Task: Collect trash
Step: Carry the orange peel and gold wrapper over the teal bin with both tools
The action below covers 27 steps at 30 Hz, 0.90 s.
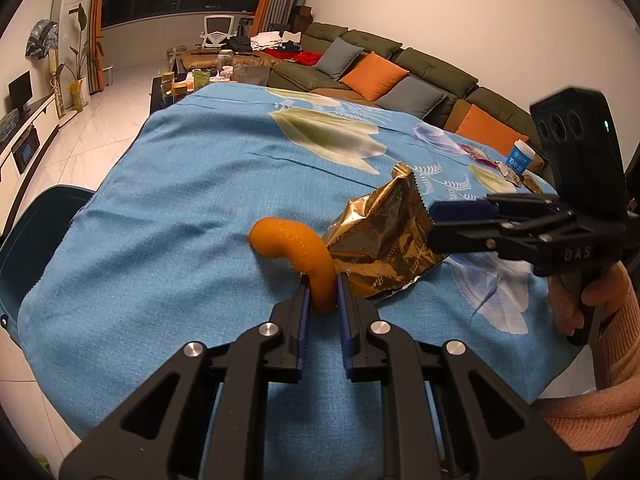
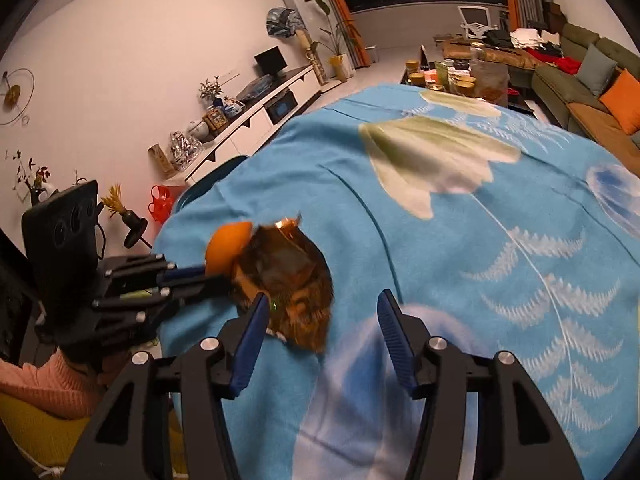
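A curled orange peel (image 1: 288, 240) rises off the blue flowered tablecloth (image 1: 180, 200), and my left gripper (image 1: 321, 280) is shut on its lower end. A crumpled gold foil wrapper (image 1: 380, 240) lies just right of the peel, leaning against it. My right gripper (image 1: 434, 226) comes in from the right, its tips at the wrapper's right edge. In the right wrist view, the right gripper (image 2: 322, 308) is open; the blurred wrapper (image 2: 288, 276) sits ahead of it, by the left pad, not pinched. The left gripper (image 2: 224, 274) holds the peel (image 2: 228, 248) beside it.
A dark blue bin (image 1: 24, 248) stands off the table's left edge. At the far right of the cloth lie more snack wrappers (image 1: 480, 156) and a white and blue cup (image 1: 522, 156). A green sofa (image 1: 420, 64) runs behind the table. A sleeve (image 1: 600, 400) is at lower right.
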Each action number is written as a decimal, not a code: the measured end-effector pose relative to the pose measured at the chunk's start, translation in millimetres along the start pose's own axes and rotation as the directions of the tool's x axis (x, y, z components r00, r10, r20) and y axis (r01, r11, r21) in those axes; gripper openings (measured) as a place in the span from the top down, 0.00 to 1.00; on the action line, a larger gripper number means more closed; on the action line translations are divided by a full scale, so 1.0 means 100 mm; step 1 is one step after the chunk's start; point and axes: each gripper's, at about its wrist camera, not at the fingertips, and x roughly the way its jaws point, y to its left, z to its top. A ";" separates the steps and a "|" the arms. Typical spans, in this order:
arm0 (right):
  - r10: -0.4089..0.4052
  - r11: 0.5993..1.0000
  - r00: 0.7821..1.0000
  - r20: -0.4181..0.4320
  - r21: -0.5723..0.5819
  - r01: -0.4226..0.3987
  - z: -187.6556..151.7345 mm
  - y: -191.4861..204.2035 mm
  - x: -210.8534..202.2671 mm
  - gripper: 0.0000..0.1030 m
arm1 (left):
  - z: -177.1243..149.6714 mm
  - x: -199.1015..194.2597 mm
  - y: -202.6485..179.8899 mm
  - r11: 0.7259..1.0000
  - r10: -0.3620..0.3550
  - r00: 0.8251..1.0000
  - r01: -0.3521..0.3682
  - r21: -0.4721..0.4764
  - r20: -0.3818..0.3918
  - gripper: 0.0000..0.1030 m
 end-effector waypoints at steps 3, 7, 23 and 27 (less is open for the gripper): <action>0.045 0.999 0.999 -0.008 -0.006 -0.045 0.07 0.02 0.09 0.71 | 0.01 -0.01 0.01 1.000 0.011 1.000 -0.011 -0.003 0.001 0.86; 0.048 0.998 0.998 -0.029 -0.031 -0.049 0.06 0.08 0.15 0.91 | 0.00 -0.06 0.04 0.999 0.038 0.999 -0.037 -0.008 0.010 0.85; 0.081 0.995 0.994 0.080 0.054 -0.085 -0.02 0.07 -0.07 0.96 | 0.05 -0.26 0.04 1.000 0.030 0.998 -0.030 -0.005 0.061 0.86; 0.084 0.994 0.992 0.099 0.056 -0.089 -0.01 0.09 -0.11 0.97 | 0.05 -0.34 0.05 0.999 0.034 0.997 -0.034 -0.006 0.076 0.86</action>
